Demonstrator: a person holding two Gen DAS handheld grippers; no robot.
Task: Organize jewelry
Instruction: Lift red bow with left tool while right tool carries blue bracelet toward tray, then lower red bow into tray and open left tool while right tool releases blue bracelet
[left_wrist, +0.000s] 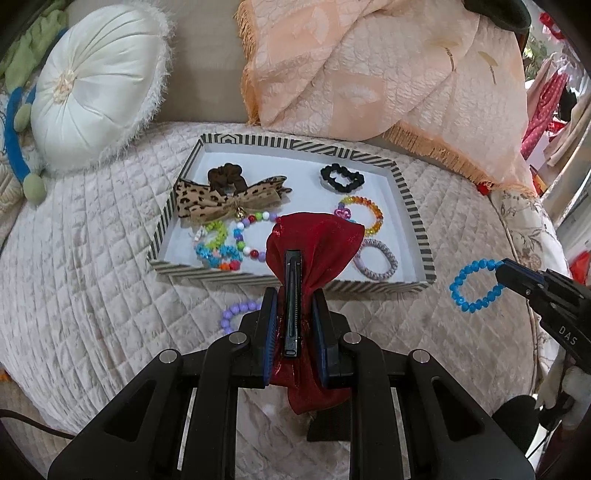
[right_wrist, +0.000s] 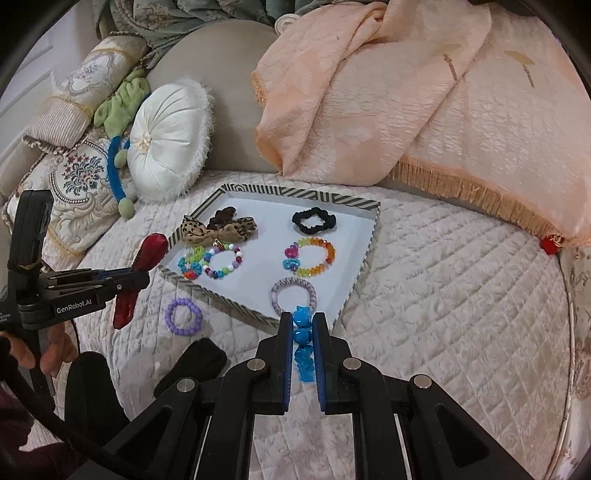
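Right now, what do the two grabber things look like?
Both are black plastic with silver bolts and blue pads inside the fingers. The left gripper reads "GenRobot.AI" in white on its side, and a black cable runs below it. The right gripper shows white letters "DAS". A bare hand shows; sleeves aren't clear.

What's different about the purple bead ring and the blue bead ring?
The purple bead bracelet lies flat on the quilt, outside the striped tray; the blue bead bracelet hangs in the air, pinched by the right gripper. Purple is untouched, blue is held. Both are beaded loops not yet in the tray.
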